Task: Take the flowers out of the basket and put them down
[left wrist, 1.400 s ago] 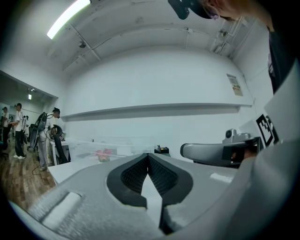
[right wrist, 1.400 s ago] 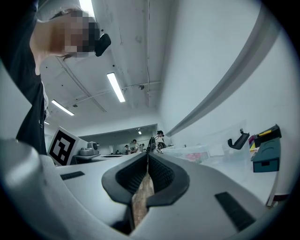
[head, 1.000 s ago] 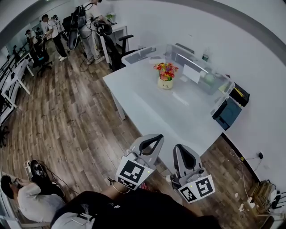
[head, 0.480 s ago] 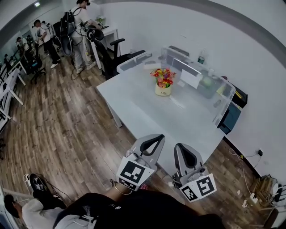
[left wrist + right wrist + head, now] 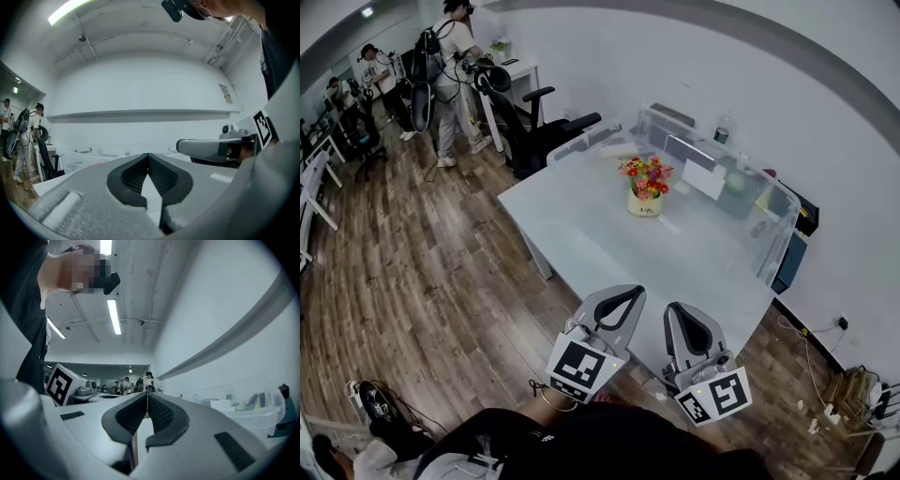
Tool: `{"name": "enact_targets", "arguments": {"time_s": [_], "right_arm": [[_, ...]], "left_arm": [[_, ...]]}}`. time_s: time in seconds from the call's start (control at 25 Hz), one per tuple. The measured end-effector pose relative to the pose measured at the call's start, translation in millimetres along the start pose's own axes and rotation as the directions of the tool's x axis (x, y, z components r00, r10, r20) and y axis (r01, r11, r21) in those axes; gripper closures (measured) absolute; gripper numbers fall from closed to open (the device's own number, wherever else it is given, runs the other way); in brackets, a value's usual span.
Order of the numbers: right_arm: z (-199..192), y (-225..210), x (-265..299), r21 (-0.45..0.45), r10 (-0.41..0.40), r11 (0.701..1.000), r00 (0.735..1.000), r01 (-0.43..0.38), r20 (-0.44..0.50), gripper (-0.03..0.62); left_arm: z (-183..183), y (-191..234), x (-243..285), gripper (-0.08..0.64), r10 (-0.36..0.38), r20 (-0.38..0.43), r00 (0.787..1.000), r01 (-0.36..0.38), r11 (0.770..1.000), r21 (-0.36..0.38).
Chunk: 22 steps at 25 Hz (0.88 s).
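Drawn nearer the white table [image 5: 600, 234], where flowers [image 5: 645, 175] sit in their basket [image 5: 644, 203], left gripper [image 5: 628, 294] and right gripper [image 5: 678, 313] hover at its near edge, both clenched empty.

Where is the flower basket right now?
Head view, upper centre: the cream basket of red and orange flowers stands on the far half of the white table, just left of a white card and before the clear plastic boxes.

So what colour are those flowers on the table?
The flowers are mostly red, orange and pink, with some green; the head view shows them best.
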State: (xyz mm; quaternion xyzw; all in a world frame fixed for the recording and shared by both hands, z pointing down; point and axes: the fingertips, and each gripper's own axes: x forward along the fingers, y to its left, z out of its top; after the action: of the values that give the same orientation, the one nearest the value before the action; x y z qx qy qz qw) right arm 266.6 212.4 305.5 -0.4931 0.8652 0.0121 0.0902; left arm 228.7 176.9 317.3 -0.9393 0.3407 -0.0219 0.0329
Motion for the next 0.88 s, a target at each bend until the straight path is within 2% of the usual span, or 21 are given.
{"name": "enact_targets", "arguments": {"time_s": [0.4,0.6,0.88], "right_arm": [[-2,22,57,-0.026,-0.014,1.0,1.0,0.014,0.018,0.58],[-3,29,84,-0.078,-0.037,0.996,0.999,0.038,0.014,0.58],[-2,34,104,-0.122,-0.059,0.991,0.998,0.06,0.011,0.58]], "left_arm": [[-5,59,-15,0.554,-0.011,0.001,1.0,0.011,1.0,0.017],[-6,85,-20,0.554,-0.027,-0.001,1.0,0.027,1.0,0.012],[-4,104,-19,0.554,-0.066,0.02,0.998,0.066,0.998,0.01]]}}
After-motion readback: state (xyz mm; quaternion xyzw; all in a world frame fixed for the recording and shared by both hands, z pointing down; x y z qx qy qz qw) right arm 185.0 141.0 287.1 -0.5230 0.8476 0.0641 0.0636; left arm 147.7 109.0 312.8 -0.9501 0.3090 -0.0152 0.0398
